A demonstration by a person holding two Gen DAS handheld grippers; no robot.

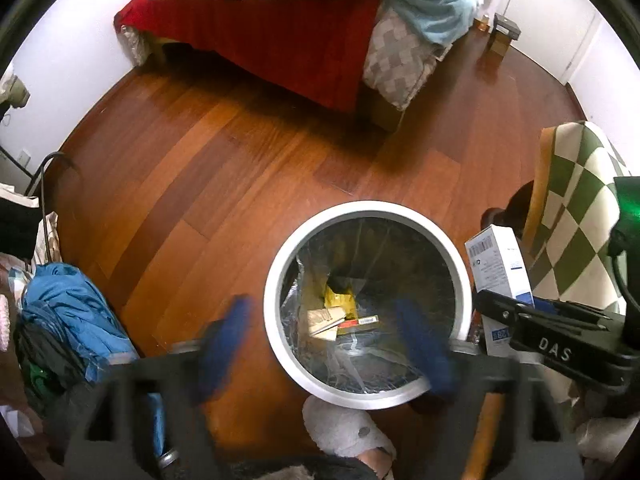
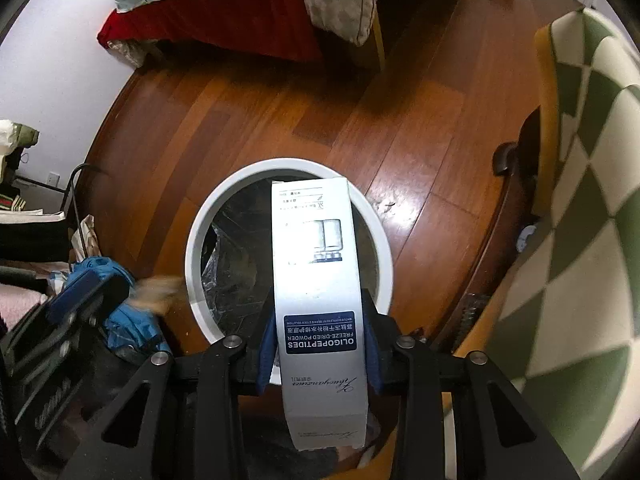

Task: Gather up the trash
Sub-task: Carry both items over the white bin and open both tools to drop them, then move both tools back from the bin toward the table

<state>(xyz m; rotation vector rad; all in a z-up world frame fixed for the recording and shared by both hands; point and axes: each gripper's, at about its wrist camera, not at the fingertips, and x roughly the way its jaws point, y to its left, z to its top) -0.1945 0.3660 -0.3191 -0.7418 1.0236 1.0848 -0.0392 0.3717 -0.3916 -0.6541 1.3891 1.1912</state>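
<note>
A round white trash bin point(image 1: 276, 276) with a clear liner stands on the wooden floor; it also shows in the right wrist view point(image 2: 192, 248). Inside lie a yellow wrapper point(image 1: 340, 300) and small flat boxes point(image 1: 324, 318). My right gripper point(image 2: 320, 340) is shut on a tall white skincare box point(image 2: 316, 248) and holds it over the bin's near rim. The same box point(image 1: 500, 264) and right gripper show at the right of the left wrist view. My left gripper point(image 1: 324, 344) is open and empty above the bin, its blue fingers point(image 1: 224, 340) blurred.
A bed with red cover point(image 1: 280, 40) stands at the far side. A green-white checked blanket point(image 1: 576, 216) lies on the right. A blue cloth pile point(image 1: 68, 308) sits on the left. A grey slipper point(image 1: 344, 428) is just below the bin.
</note>
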